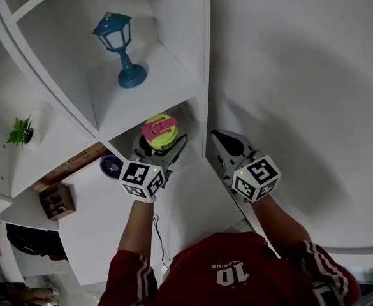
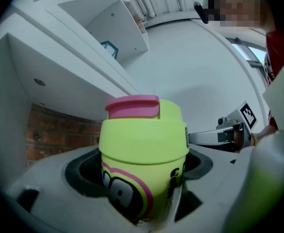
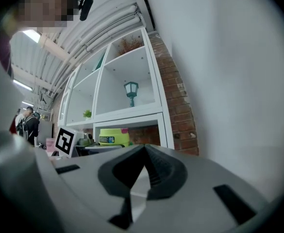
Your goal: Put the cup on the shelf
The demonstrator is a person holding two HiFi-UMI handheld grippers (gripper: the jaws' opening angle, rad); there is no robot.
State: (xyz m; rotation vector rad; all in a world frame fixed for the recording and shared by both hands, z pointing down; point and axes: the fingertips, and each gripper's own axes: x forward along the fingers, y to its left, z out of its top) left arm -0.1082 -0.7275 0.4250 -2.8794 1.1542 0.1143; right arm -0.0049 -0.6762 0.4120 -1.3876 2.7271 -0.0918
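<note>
The cup (image 1: 159,132) is lime green with a pink flip lid and stands upright between the jaws of my left gripper (image 1: 159,143), which is shut on it. In the left gripper view the cup (image 2: 142,147) fills the middle, with pink and black print on its side. It is held at the mouth of the white shelf's (image 1: 173,75) lower compartment, below the lantern's board. My right gripper (image 1: 218,136) hangs just right of the shelf's side panel, shut and holding nothing, its jaws meeting at the tip (image 3: 142,148). From there the cup (image 3: 113,139) shows at the left.
A blue lantern (image 1: 121,48) stands in the compartment above the cup. A small potted plant (image 1: 21,131) sits in a compartment further left. A round purple object (image 1: 111,166) and a brown box (image 1: 57,201) lie lower left. A bare white wall (image 1: 301,75) stands to the right.
</note>
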